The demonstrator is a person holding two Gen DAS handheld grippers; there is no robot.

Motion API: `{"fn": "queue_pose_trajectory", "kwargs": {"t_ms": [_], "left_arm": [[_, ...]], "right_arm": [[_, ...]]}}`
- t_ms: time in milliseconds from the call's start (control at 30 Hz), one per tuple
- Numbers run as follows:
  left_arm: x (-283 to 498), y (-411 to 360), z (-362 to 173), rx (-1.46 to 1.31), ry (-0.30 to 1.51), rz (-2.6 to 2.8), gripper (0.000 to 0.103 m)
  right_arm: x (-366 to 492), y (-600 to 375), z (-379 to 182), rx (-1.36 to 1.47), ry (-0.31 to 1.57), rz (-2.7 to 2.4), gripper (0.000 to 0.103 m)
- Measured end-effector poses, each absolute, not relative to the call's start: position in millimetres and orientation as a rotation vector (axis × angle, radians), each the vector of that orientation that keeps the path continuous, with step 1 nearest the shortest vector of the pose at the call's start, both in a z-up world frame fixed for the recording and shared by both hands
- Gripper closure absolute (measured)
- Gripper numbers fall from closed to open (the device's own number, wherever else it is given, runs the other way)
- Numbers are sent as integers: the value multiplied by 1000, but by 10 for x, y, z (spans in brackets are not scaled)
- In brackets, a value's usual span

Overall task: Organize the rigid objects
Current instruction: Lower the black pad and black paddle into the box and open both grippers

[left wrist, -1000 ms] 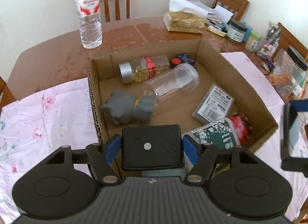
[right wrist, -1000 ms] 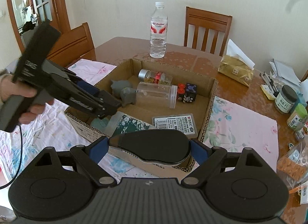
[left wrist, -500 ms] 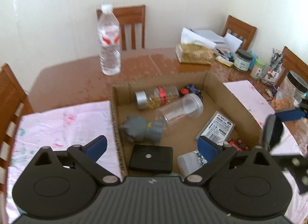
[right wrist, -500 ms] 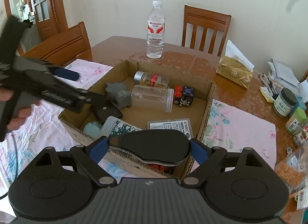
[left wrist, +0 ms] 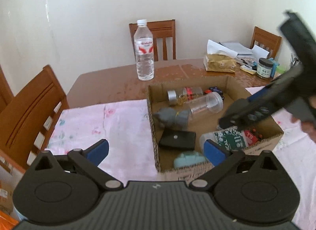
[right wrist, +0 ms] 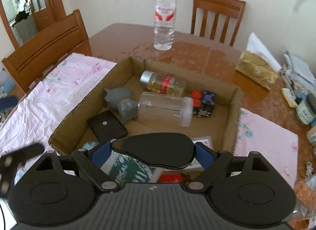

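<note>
My left gripper (left wrist: 156,150) stands wide open and empty, back from the near left corner of the cardboard box (left wrist: 152,115). The black square device (left wrist: 176,140) lies flat inside the box, near that corner, free of the fingers. My right gripper (right wrist: 153,150) is shut on a black oval object (right wrist: 156,149) and hangs over the box's near side (right wrist: 83,103). In the left wrist view the right gripper (left wrist: 237,115) reaches in from the right, above a green-and-white packet (left wrist: 229,141). A grey toy (right wrist: 122,101), a clear jar (right wrist: 165,109) and a silver-lidded bottle (right wrist: 164,83) also lie in the box.
A water bottle (left wrist: 144,52) stands on the brown table behind the box. A gold tissue pack (left wrist: 219,62), jars and papers crowd the back right. Pink cloth (left wrist: 102,123) covers the table on both sides of the box. Wooden chairs (left wrist: 29,111) ring the table.
The left gripper opened and let the black square device drop into the box, then drew back and up to the left. The right gripper carried the black oval object further over the box.
</note>
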State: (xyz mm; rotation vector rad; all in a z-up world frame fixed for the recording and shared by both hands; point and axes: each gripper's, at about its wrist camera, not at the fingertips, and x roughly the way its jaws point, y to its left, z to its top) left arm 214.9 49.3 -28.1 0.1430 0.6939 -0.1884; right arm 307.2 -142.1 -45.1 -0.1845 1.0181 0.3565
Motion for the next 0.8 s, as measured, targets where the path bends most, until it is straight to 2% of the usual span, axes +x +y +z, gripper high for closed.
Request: {"fn": "queue_pose_trajectory", "kwargs": {"t_ms": [300,367,800], "left_arm": [[1975,632,-212,109,671,-158,1],[1967,660,-203,101,668,-148,1],[2027,666,-162,93,708,-114,1]], "right_arm": [[3315,-1117,-634,-228,1104,304,9],[3326,-1088,-640,-236,1097,296,0],[3129,-1137,-350,-229,1058,220,0]]}}
